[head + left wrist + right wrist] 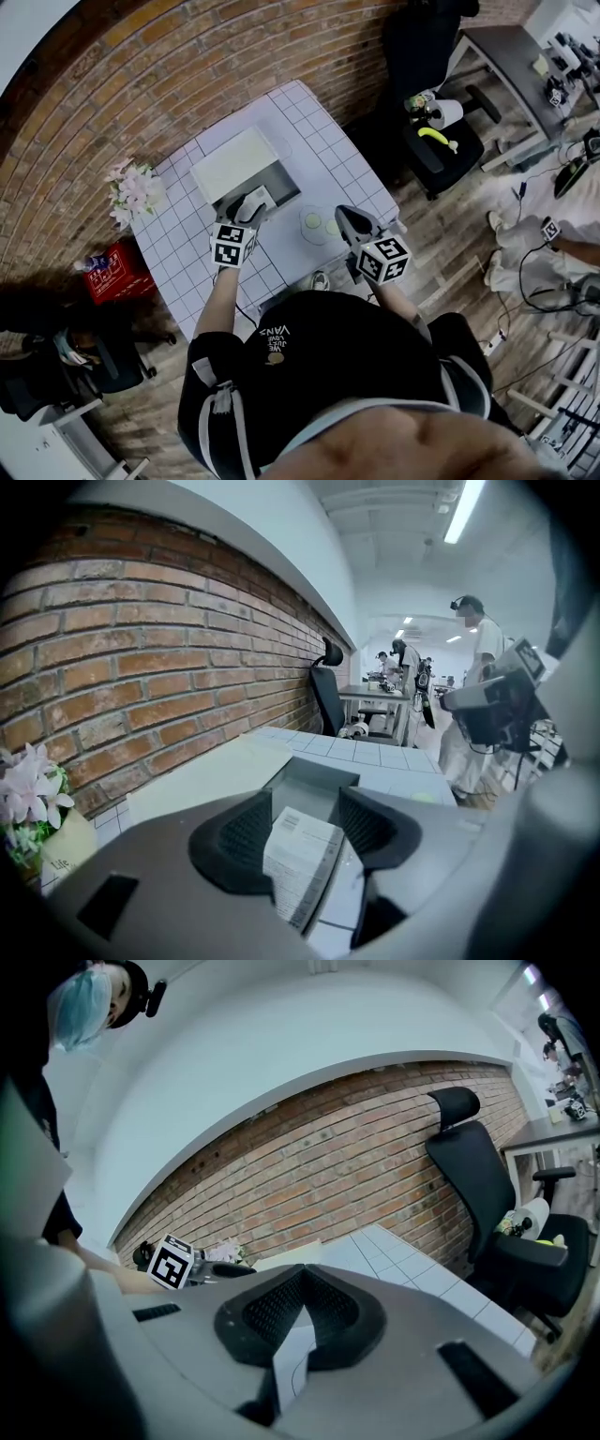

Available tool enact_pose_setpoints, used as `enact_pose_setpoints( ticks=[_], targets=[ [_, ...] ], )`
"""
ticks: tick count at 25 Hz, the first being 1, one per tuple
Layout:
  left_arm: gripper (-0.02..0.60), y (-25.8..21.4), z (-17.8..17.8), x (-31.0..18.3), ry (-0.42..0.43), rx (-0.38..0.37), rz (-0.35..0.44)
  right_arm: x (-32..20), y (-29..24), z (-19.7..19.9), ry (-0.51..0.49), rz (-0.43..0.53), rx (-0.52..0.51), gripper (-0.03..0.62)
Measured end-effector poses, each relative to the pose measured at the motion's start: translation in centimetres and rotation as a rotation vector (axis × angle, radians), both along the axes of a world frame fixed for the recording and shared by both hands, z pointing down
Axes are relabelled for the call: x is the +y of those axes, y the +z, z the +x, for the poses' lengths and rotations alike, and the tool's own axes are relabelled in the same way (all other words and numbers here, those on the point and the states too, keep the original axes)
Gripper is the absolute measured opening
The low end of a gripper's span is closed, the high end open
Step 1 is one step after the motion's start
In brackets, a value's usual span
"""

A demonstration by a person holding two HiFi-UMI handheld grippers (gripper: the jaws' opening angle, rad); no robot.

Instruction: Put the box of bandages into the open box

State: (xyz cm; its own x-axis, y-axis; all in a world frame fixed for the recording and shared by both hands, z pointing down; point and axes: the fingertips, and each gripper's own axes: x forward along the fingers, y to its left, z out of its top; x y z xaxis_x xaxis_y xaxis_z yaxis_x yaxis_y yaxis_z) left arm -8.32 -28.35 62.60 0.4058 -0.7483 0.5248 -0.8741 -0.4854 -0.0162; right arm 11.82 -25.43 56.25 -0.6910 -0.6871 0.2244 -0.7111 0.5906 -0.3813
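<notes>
Right gripper [302, 1294]: jaws are seen pressed together, with nothing held.
Table [412, 1274]: white tiles are seen beyond the jaws.
Left gripper [230, 1269]: seen at left, over the table.
Chair [487, 1194]: black, set against the brick wall [328, 1162].

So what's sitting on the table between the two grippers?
A pale green round thing lies between the left gripper and right gripper; the head view shows it.

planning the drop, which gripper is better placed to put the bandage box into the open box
Left. The left gripper grips the box of bandages between its jaws, with the open box directly ahead. The right gripper is shut on nothing, off to the side.
</notes>
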Motion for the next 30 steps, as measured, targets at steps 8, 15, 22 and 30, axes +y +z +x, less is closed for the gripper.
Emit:
enact_pose_setpoints(
  ticks=[8,15,22,30],
  targets=[
    [0.134,-4.7,0.0,2.3,-0.031,0.054,0.127,1.0,-1.0,-2.1,-0.06,0.022,-0.018,-0.006],
    [0.064,-6.6,-0.4,6.8,-0.057,0.089,0.191,3.5,-1.1,-4.0,-0.089,0.021,-0.004,-0.006],
    [0.023,-8.4,-1.3,12.5,-0.122,0.177,0.225,6.8,-2.0,-5.0,-0.096,0.032,0.003,-0.006],
    [0.012,-9.2,-1.1,19.6,-0.137,0.207,0.228,12.2,-1.9,-6.0,-0.106,0.026,0.01,-0.006]
  ],
)
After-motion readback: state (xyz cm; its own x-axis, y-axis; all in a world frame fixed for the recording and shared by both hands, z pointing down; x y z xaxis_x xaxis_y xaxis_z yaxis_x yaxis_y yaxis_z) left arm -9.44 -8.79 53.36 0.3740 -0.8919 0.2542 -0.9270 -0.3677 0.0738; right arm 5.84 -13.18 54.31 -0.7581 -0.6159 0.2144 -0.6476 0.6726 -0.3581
